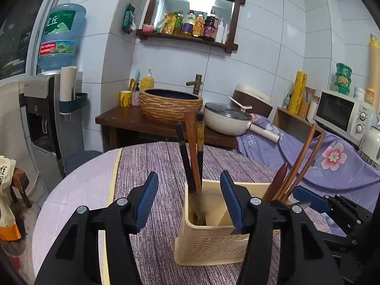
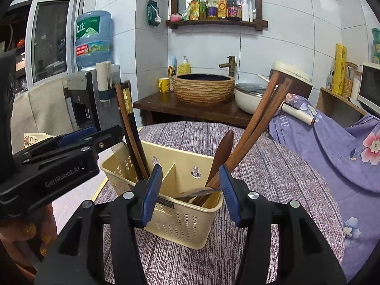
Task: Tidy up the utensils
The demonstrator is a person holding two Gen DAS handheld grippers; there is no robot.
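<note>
Black plastic left tool (image 1: 189, 203) and right tool (image 2: 190, 191): blue ribbed pads, silver round screws; "GenRobot.AI" lettering, lower left. Hand (image 2: 26, 232): gold-glitter nails.

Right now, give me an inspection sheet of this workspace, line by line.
Surface: round table under a purple striped cloth.
Job's things: cream utensil holder with a divider; dark chopsticks stand in its left compartment; wooden chopsticks, a wooden spoon and a metal utensil sit in the right.
Clutter: nothing seen loose on the table.
Grippers: left gripper open, empty; right gripper open, empty; both at the holder.
Cables: nothing seen.
Surroundings: water dispenser, basin, lidded pot, microwave, bottle shelf.
</note>
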